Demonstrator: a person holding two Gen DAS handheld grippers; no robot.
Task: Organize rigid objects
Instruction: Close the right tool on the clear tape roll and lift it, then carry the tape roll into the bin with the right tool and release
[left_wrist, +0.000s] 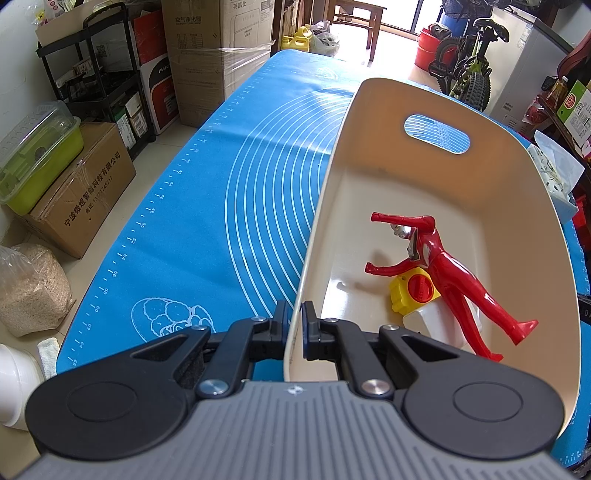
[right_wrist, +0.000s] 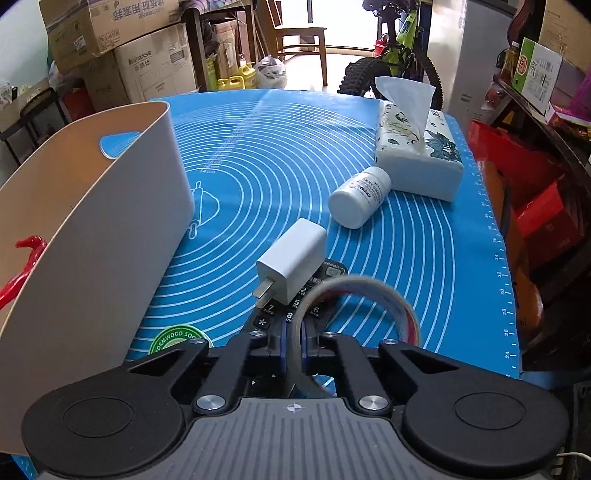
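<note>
The left tongs (left_wrist: 294, 325) pinch the near rim of the bin (left_wrist: 436, 184), one finger inside the wall and one outside, steadying it on the blue mat (left_wrist: 207, 206). Inside lie a red figure (left_wrist: 439, 269), a yellow toy (left_wrist: 410, 293) and a white block (left_wrist: 436, 321). The right tongs (right_wrist: 293, 343) are closed on the edge of a tape roll (right_wrist: 354, 295), held above a remote (right_wrist: 295, 306) with a charger (right_wrist: 295, 258) lying on it. A bottle (right_wrist: 360, 199) lies on its side against the tissue pack (right_wrist: 417, 162).

The thin-rim pinch on the roll looks weak: a quick swing toward the bin could let it pivot or slip free. It could also clip the bin wall (right_wrist: 110, 229) if carried too low. A pull by the left tongs could tip the bin.
</note>
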